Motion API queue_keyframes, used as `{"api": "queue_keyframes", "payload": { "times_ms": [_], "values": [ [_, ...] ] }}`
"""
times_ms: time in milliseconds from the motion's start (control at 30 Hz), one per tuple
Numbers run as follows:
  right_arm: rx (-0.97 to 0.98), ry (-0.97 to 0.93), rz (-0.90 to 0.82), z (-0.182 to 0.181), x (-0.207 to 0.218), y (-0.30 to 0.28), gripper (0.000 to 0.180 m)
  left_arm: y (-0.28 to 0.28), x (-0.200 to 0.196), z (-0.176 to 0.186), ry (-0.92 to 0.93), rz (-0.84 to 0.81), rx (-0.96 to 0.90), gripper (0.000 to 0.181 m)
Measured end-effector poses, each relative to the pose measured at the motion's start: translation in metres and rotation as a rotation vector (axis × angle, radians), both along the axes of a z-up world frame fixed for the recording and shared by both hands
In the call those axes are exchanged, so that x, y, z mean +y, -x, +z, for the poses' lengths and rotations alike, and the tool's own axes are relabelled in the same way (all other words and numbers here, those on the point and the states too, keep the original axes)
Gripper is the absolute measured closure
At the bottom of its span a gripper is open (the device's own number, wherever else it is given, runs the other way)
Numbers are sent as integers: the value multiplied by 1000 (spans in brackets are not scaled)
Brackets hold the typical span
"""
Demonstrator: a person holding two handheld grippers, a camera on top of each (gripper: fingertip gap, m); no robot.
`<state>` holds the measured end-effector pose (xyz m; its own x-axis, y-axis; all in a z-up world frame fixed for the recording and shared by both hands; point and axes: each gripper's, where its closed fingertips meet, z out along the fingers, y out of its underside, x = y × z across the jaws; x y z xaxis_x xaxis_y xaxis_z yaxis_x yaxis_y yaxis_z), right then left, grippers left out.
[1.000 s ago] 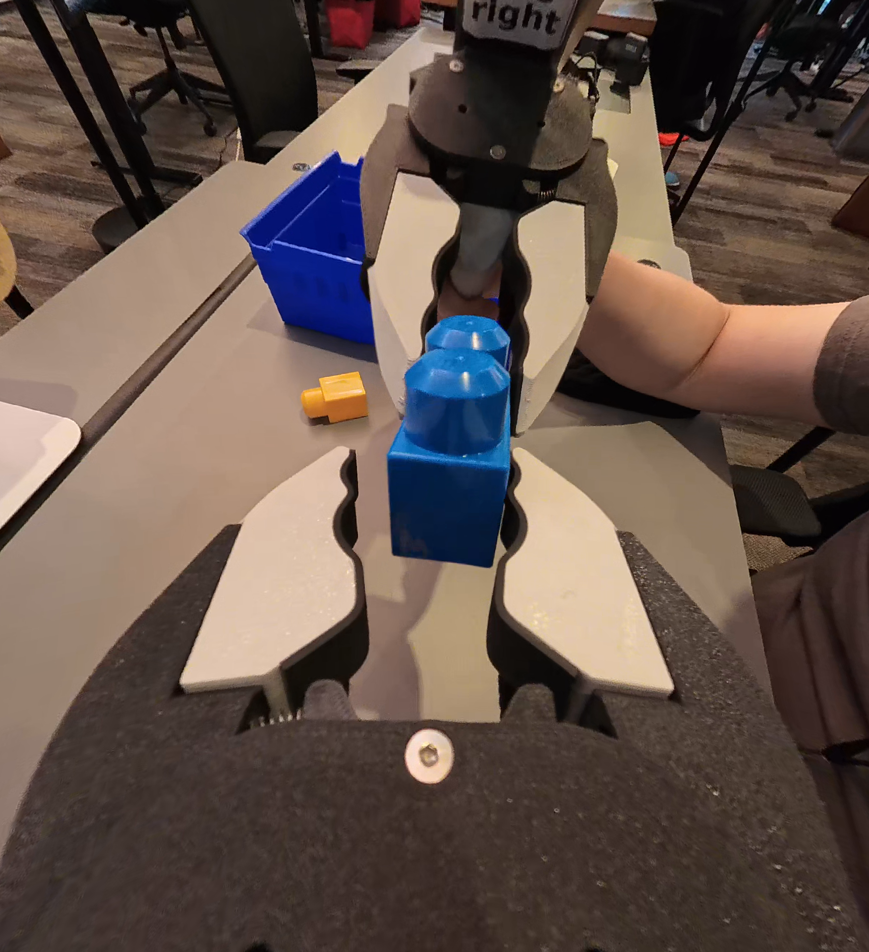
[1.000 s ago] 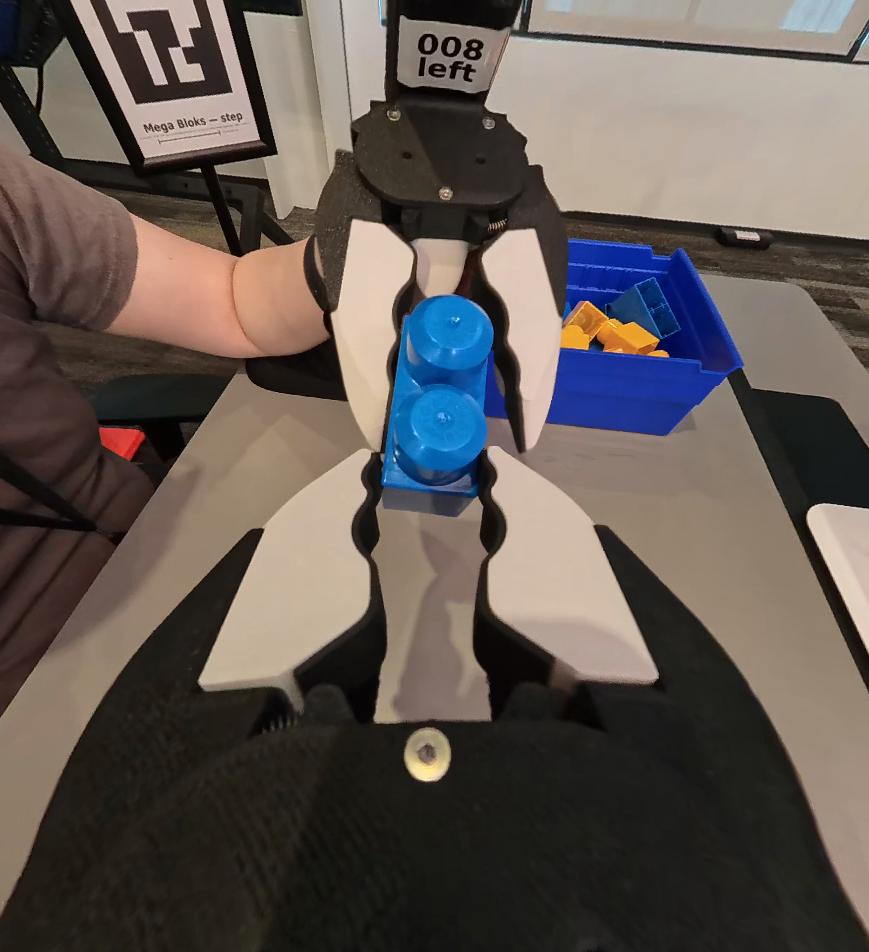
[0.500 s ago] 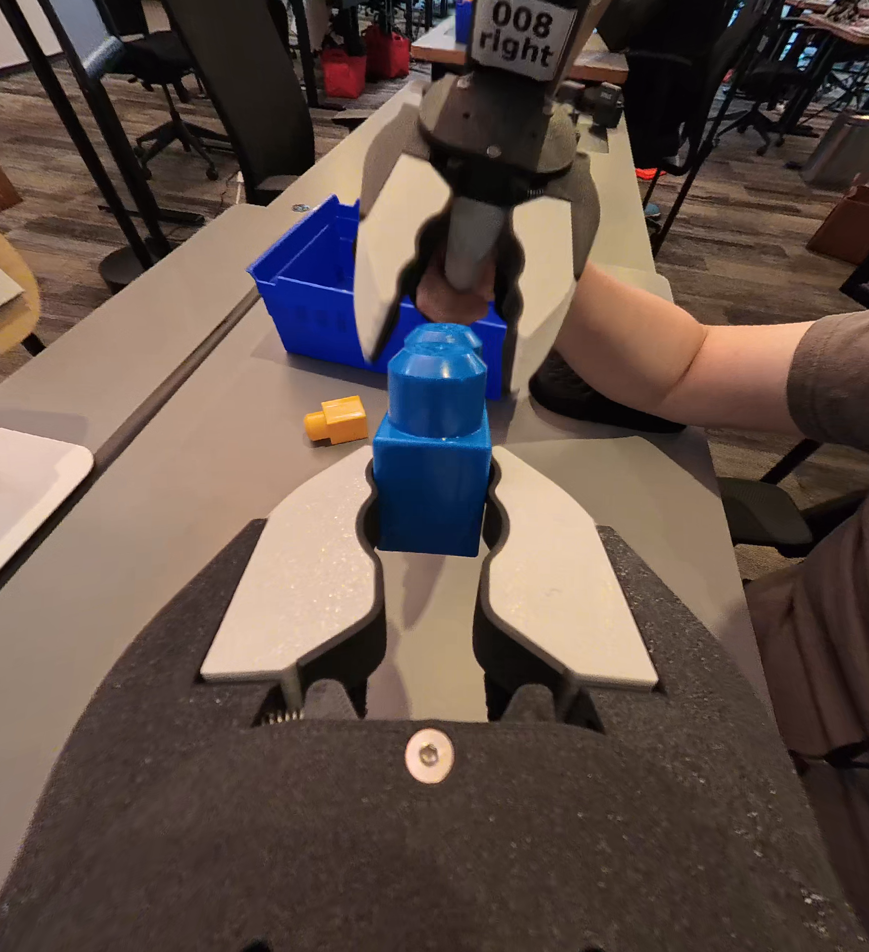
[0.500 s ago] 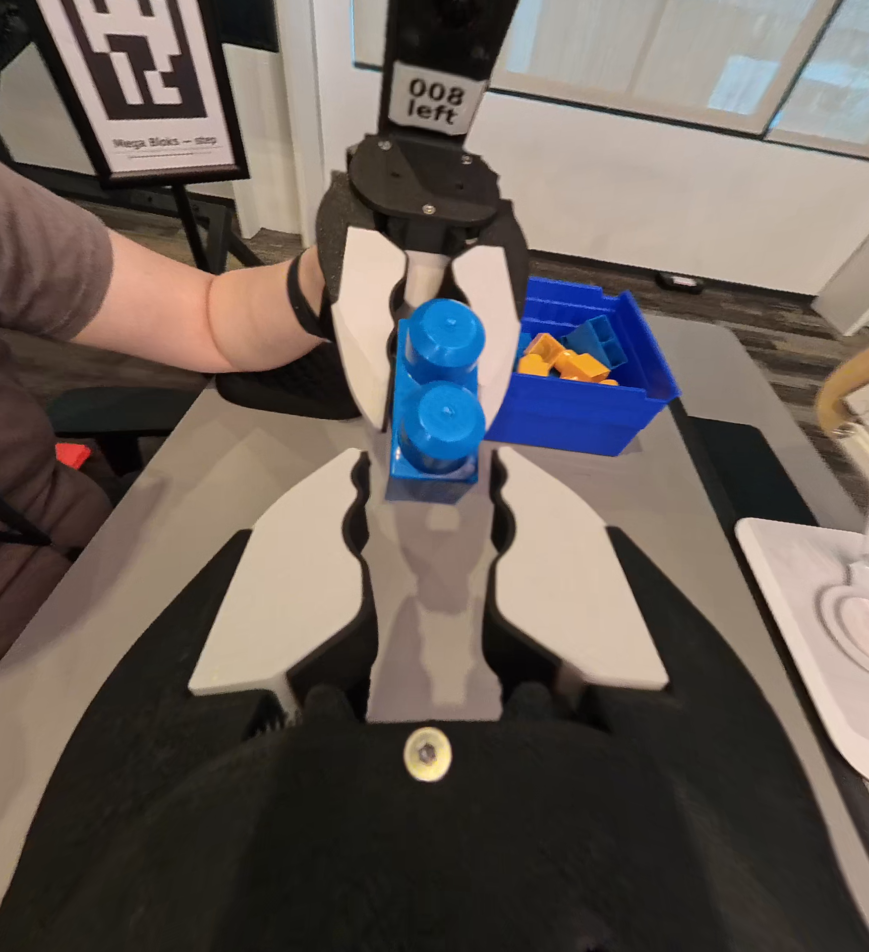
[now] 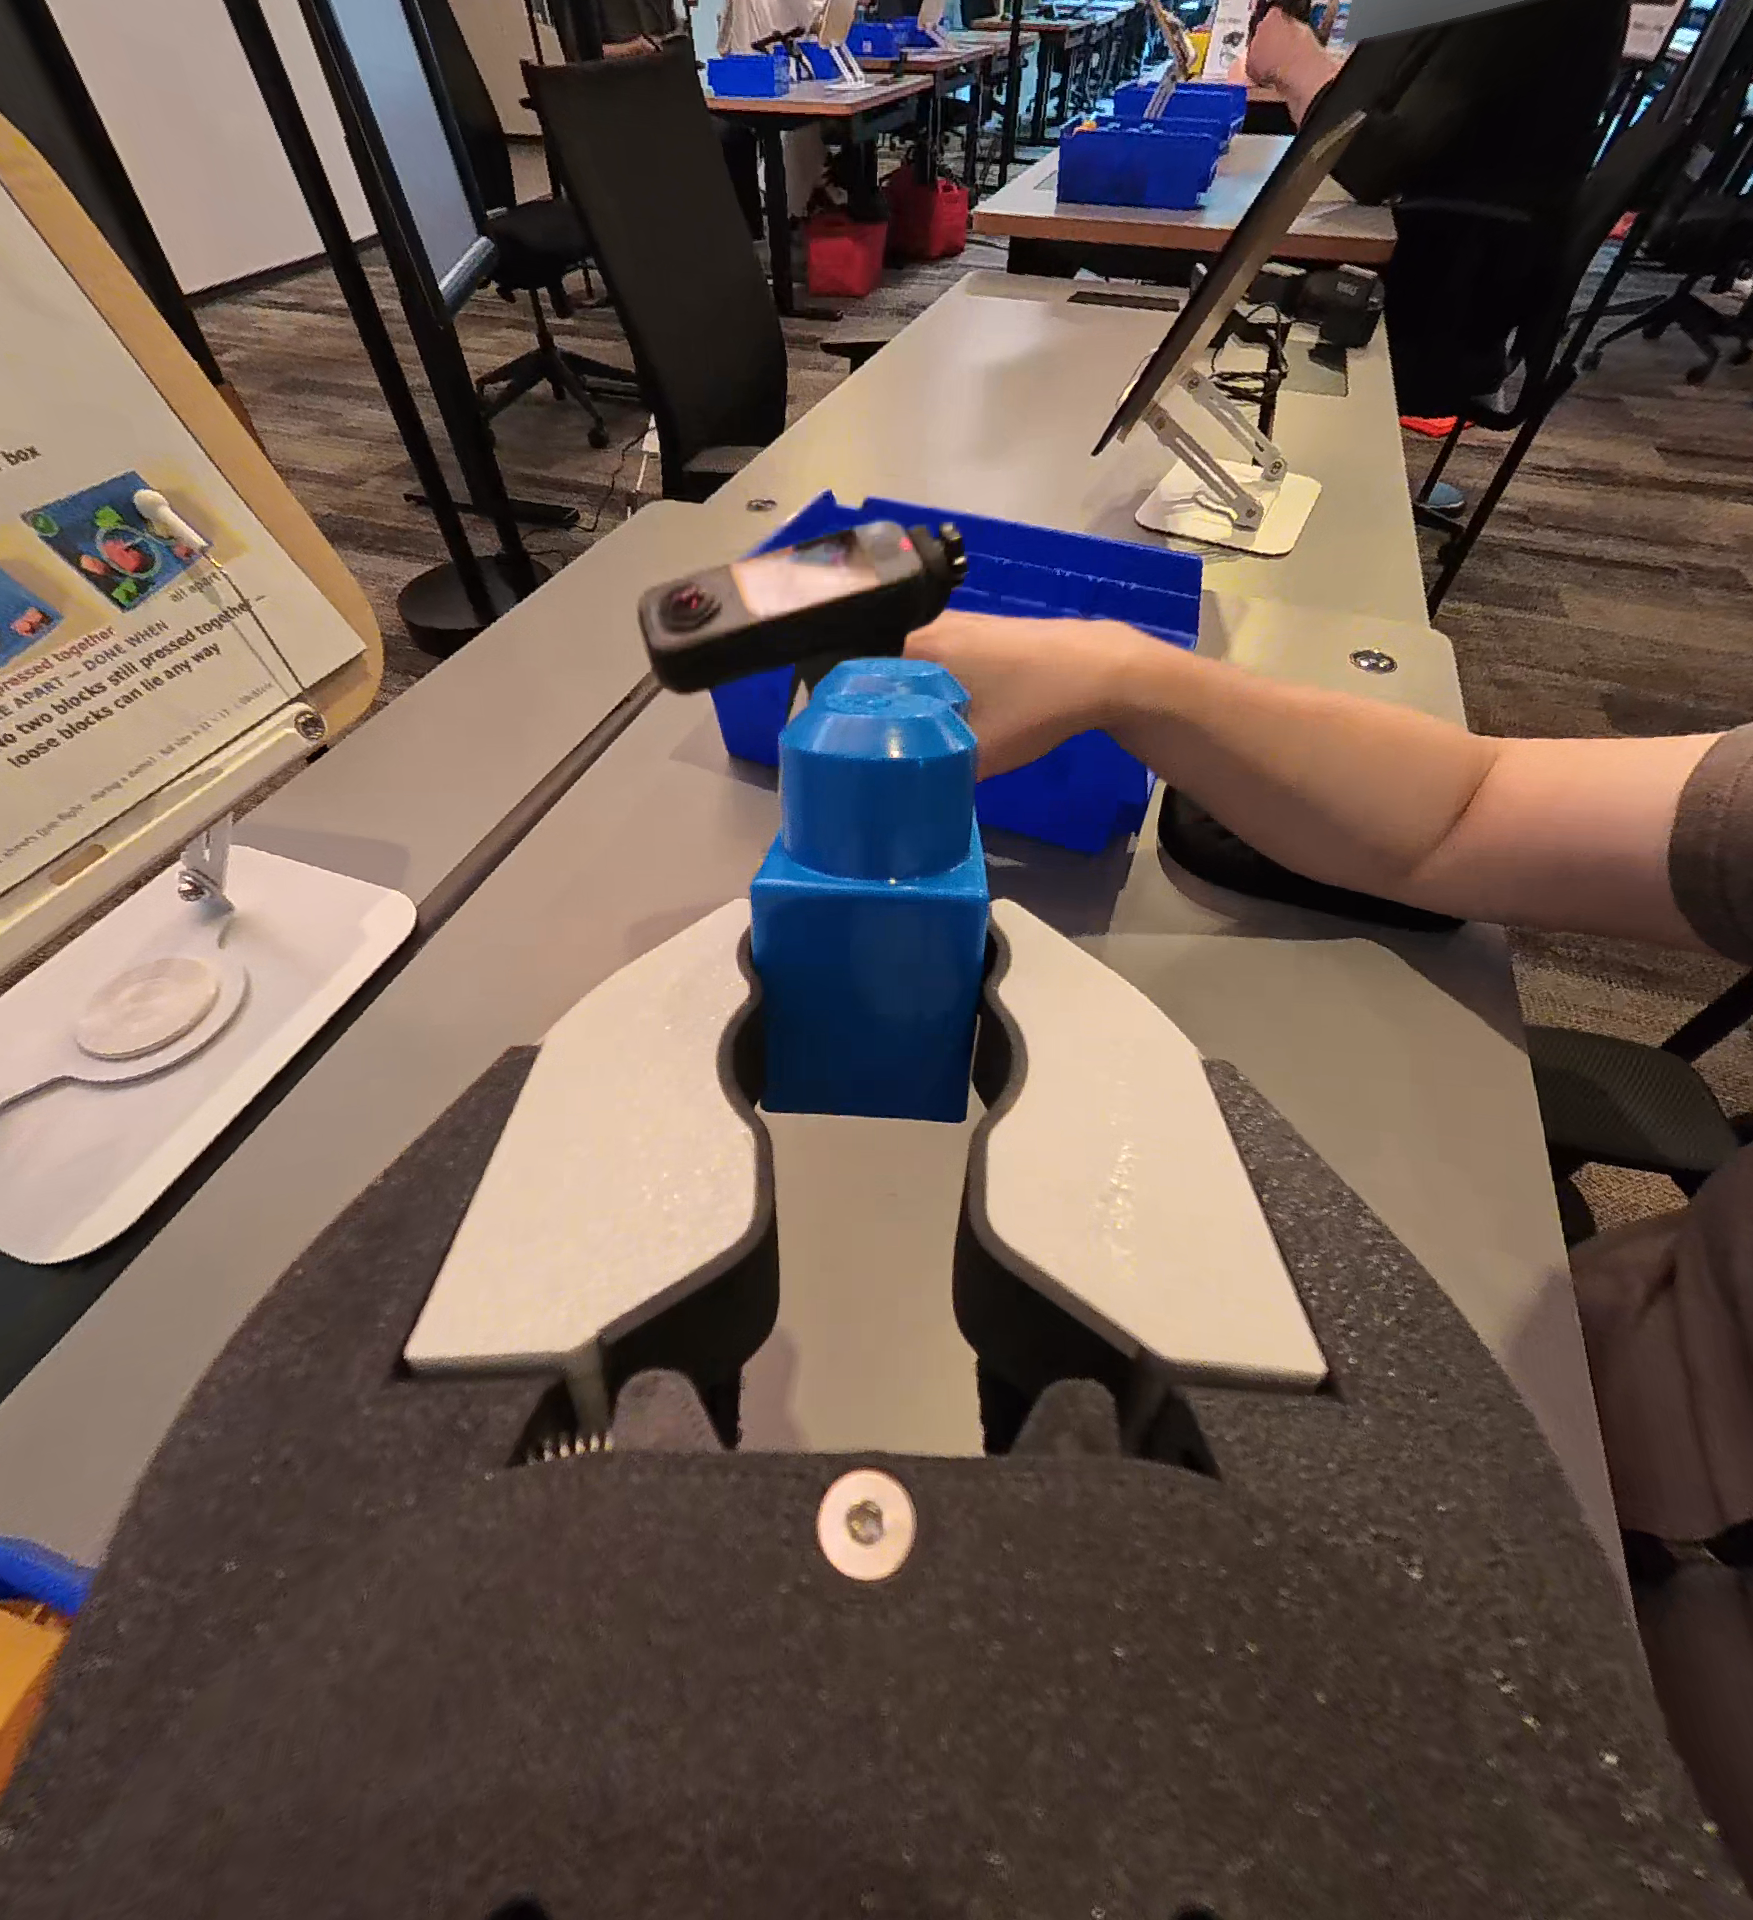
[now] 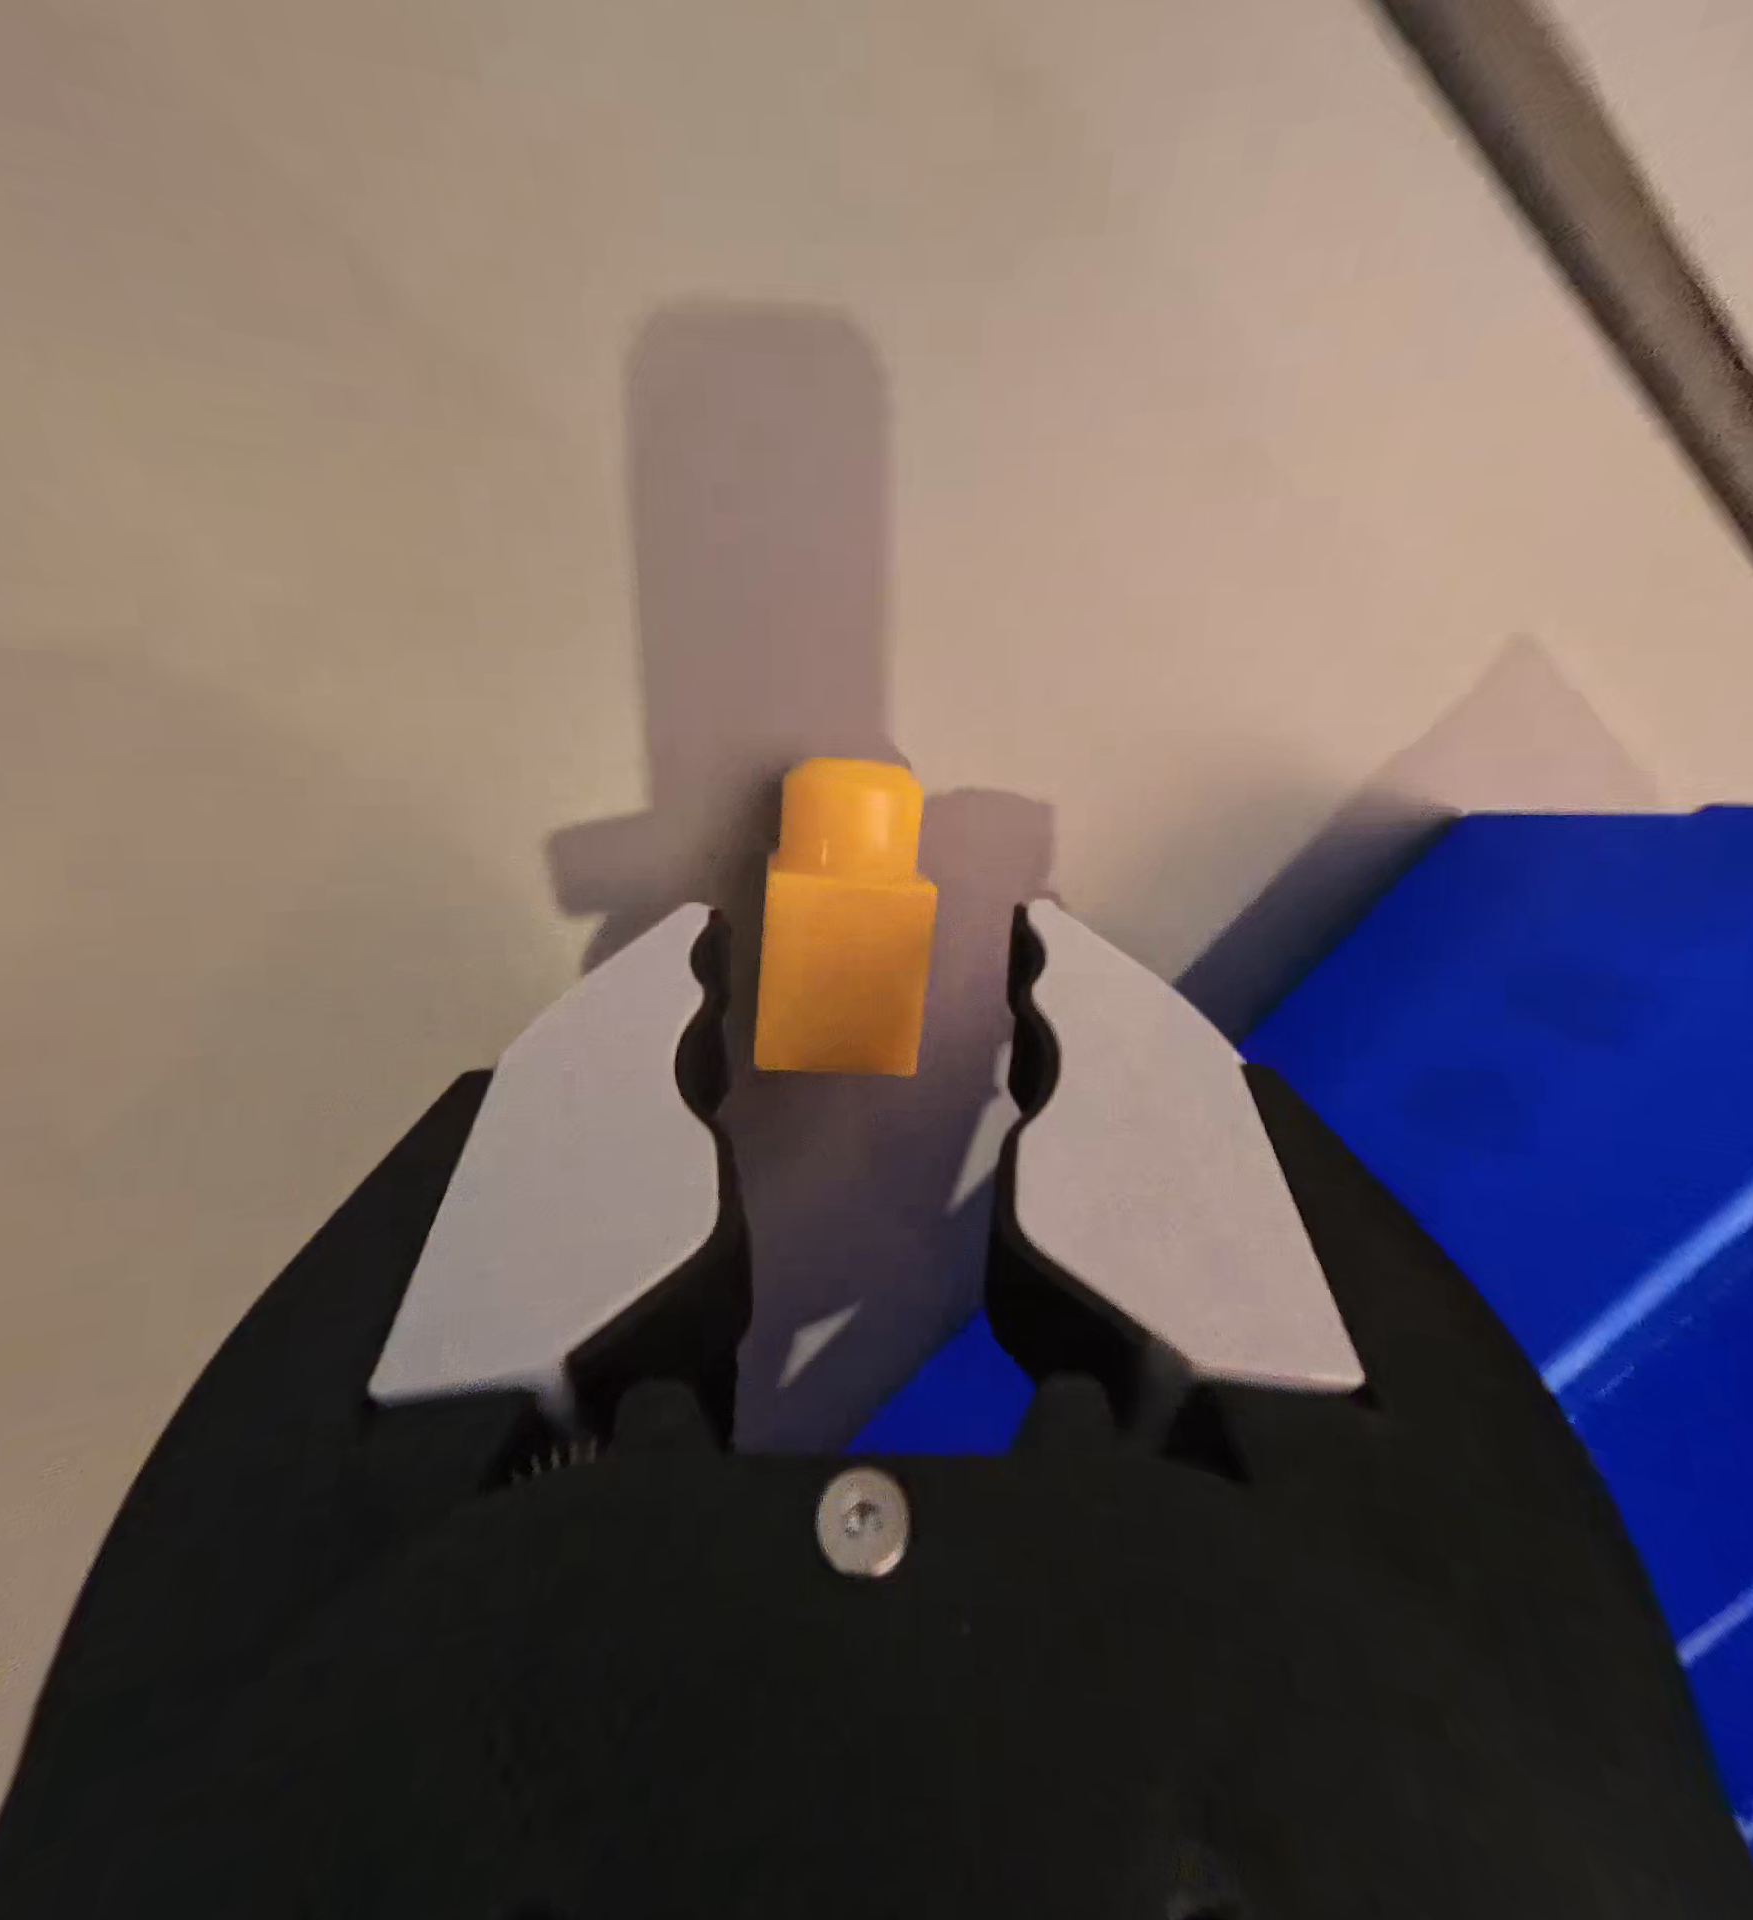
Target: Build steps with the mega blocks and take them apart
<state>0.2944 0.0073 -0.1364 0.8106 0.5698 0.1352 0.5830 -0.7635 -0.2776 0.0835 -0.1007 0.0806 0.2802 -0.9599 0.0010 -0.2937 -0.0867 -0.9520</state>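
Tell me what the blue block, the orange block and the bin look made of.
Blue two-stud block: hard moulded plastic, slightly glossy, with highlights on its studs. Orange one-stud block: likely the same plastic, smooth, though blurred. Blue bin: rigid ribbed plastic, semi-gloss.

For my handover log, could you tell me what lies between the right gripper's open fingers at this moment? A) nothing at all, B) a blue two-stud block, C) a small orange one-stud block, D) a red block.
C: the right wrist view shows the right gripper open over the grey table, with the small orange block lying on its side between the fingers, neither finger touching it.
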Motion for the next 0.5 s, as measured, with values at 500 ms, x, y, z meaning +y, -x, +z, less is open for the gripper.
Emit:
{"api": "queue_keyframes", "payload": {
  "times_ms": [500],
  "values": [
    [446,-56,136,63,-10,55,142,-22,-3,-6,67,-43,-83,145]
  ]
}}
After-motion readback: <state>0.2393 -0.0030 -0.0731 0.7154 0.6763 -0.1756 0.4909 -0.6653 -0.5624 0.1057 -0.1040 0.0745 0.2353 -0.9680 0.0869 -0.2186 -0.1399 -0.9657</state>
